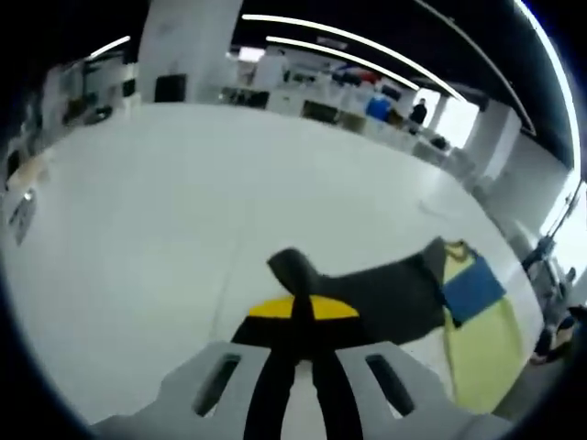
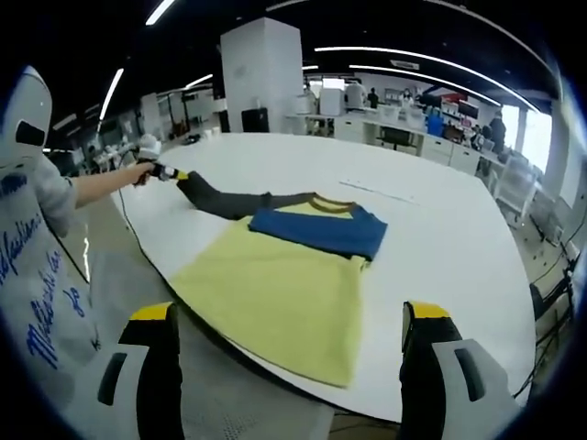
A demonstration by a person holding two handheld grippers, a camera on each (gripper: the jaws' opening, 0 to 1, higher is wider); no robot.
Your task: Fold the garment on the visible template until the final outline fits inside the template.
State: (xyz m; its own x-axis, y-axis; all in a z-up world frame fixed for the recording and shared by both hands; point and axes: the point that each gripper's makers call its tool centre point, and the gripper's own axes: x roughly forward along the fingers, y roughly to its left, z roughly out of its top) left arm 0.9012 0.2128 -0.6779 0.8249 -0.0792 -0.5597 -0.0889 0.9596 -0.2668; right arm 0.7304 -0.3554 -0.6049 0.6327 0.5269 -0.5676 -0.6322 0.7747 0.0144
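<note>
Sleeve pulled out along the table's near edge

Jaws of the right gripper (image 2: 286, 367) are standing spread wide and empty in the right gripper view, hanging off the table's (image 2: 440, 247) near edge with the garment (image 2: 275, 293) lying just beyond them. Its yellow body is draping slightly over that edge, and a blue part (image 2: 321, 229) is lying folded across the upper body near the collar. Beyond that, the dark grey sleeve (image 2: 229, 202) is stretching along the table's edge toward the left corner, where the left gripper (image 2: 165, 172), held in a person's hand (image 2: 138, 172), is pinching its cuff. In the left gripper view, the left gripper (image 1: 298, 353) is pressing together on the dark cloth, the sleeve (image 1: 367, 293) running away to the yellow and blue body. Probably the sleeve is being drawn taut so it can be laid flat before being folded inward. I cannot make out a template outline on the white surface.
</note>
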